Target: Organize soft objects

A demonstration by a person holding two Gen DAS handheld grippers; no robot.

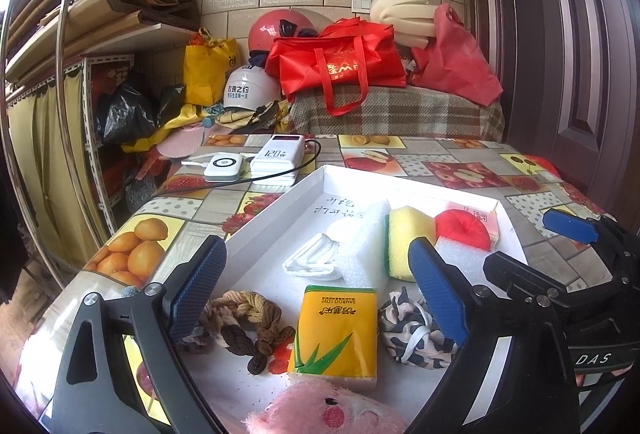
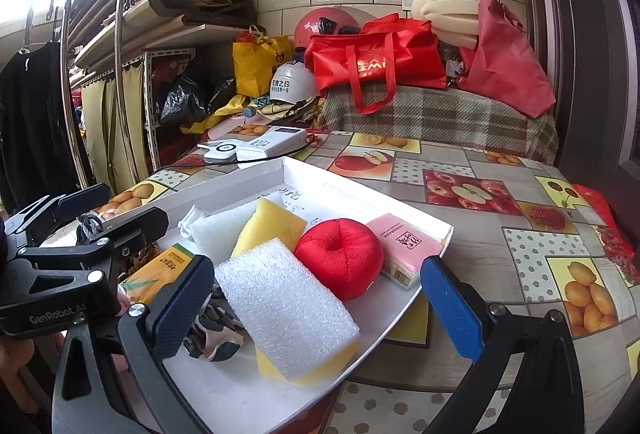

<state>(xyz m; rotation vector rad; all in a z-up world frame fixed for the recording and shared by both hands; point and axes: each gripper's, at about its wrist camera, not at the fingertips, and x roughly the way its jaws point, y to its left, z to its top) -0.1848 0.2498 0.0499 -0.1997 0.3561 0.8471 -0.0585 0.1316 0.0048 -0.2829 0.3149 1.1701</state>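
Both grippers are held wide open, nothing gripped. Yellow tissue pack lies in the white tray, dead ahead of the left gripper, long axis along the fingers. Left is judged nearer.

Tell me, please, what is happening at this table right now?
A person holds two handheld grippers over a white tray of soft items on the fruit-print table. Both the left gripper and the right gripper are open and hold nothing. In the tray lie a red plush apple, white foam block, yellow sponge and pink tissue pack. The yellow tissue pack, braided rope and patterned cloth lie nearest the left gripper.
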